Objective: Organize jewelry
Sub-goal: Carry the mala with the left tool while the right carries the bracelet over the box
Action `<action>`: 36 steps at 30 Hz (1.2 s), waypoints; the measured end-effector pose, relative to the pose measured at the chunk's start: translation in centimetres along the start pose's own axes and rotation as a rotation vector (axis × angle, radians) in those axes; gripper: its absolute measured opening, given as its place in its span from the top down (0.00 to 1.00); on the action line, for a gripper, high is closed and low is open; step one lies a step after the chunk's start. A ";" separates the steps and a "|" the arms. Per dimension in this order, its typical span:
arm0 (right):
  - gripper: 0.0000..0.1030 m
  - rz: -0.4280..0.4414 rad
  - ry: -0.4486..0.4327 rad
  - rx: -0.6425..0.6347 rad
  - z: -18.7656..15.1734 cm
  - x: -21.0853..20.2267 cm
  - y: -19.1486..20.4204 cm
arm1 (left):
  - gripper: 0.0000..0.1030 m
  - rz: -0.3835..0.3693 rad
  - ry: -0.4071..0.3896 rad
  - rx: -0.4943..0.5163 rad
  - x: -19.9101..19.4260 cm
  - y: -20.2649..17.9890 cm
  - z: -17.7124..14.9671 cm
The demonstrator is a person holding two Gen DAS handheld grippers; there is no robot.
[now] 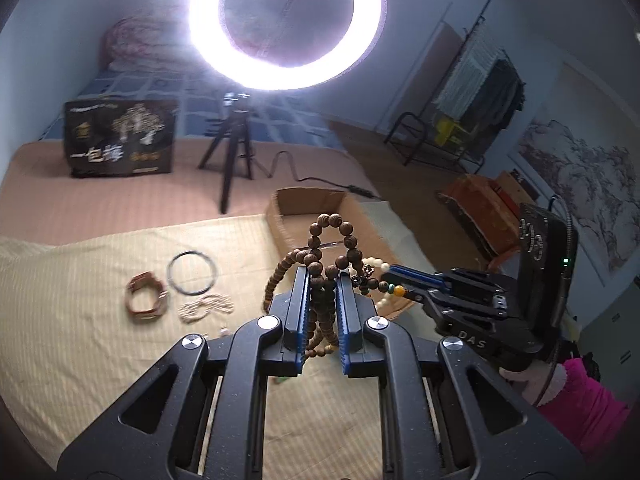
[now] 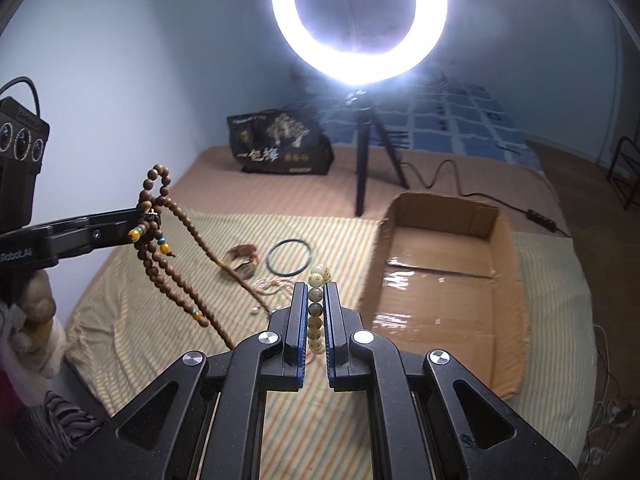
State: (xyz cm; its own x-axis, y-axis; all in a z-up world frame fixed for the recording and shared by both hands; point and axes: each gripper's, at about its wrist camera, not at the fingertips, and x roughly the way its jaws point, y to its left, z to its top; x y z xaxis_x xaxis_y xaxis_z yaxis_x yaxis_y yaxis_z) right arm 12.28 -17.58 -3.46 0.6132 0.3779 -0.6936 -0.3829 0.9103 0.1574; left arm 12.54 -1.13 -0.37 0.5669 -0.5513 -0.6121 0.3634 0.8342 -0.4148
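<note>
With both strands lifted off the bed, the left gripper (image 1: 324, 280) has its jaws clamped on the brown beads (image 1: 328, 240) and the right gripper (image 2: 316, 292) on the pale beads (image 2: 316, 312), apparently for transfer to the box (image 2: 440, 216) nearby.

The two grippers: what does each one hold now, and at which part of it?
The left gripper pinches the brown wooden bead string on bunched loops; the rest dangles. The right gripper clamps the cream bead bracelet across several beads.
</note>
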 end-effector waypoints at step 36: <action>0.94 -0.203 0.062 0.190 -1.9 0.7 -12.1 | 0.90 -0.144 0.025 0.066 10.3 -8.1 3.9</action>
State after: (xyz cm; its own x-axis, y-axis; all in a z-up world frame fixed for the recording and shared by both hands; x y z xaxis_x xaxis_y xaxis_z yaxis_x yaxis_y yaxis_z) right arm 15.98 -28.65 -7.20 0.6184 0.1787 -0.7653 -0.1162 0.9839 0.1358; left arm 18.29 -13.51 -0.66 0.4873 -0.6647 -0.5663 0.4877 0.7451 -0.4550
